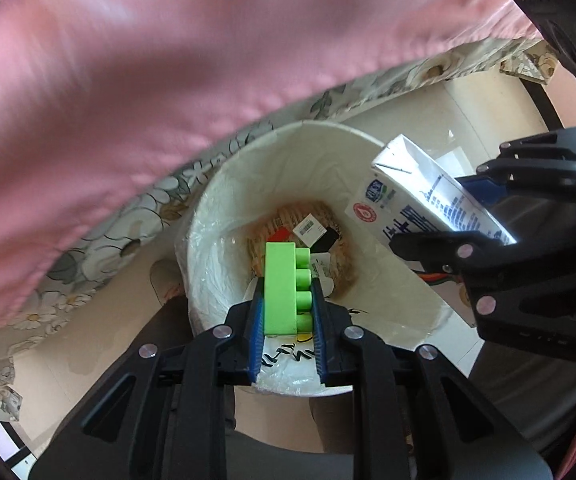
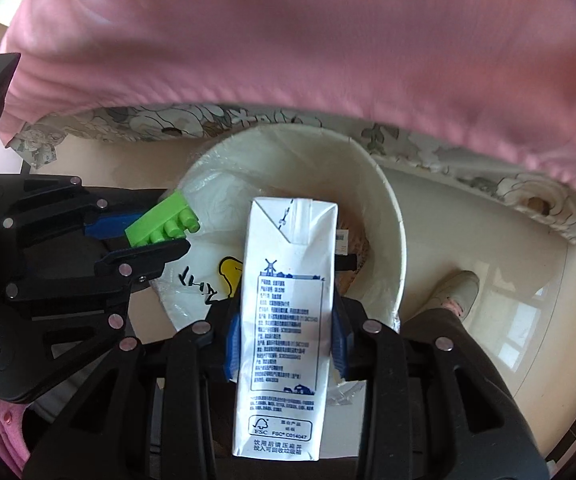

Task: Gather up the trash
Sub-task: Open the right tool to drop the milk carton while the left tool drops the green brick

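The left gripper (image 1: 286, 312) is clamped on a green toy brick (image 1: 284, 288); the right gripper (image 2: 286, 344) is clamped on a white milk carton (image 2: 288, 300). Just beyond both sets of fingertips stands the lined white bin (image 1: 216, 200), trash at its bottom. Farther off hangs pink cloth (image 1: 168, 60).

A white milk carton (image 2: 284, 320) at lower centre of the right wrist view carries an FSC tree logo with "FSC" and "FSC® C014047" near its bottom edge; the blue blocks of Chinese print above are too small to read; black handwritten-style marks on the white bin liner (image 2: 204, 288) at centre left cannot be made out; a barcode label (image 1: 309, 229) lies in the bin, its digits illegible.
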`<state>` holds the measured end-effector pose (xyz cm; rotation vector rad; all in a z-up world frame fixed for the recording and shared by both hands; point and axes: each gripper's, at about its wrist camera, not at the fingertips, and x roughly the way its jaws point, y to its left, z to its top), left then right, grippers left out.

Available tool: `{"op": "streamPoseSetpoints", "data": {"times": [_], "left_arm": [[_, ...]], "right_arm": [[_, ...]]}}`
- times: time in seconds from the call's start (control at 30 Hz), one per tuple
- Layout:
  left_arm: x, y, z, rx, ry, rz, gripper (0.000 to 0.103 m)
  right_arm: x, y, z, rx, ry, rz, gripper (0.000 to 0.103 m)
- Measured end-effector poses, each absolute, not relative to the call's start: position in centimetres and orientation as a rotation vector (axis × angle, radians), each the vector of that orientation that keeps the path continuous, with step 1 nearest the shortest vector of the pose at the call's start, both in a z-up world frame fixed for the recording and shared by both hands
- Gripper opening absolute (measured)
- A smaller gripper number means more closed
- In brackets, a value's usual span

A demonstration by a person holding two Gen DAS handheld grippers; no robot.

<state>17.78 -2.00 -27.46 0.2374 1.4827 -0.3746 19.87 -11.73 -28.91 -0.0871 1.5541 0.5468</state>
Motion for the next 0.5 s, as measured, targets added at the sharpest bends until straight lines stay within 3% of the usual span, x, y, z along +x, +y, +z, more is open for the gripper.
{"op": "streamPoseSetpoints", "data": {"times": [0.5], "left_arm": [[18.9, -1.9, -33.6, 0.187, 1.575, -0.358, 0.023]], "right_arm": [[20.0, -11.9, -35.5, -0.018, 1.620, 0.476, 0.036]]}}
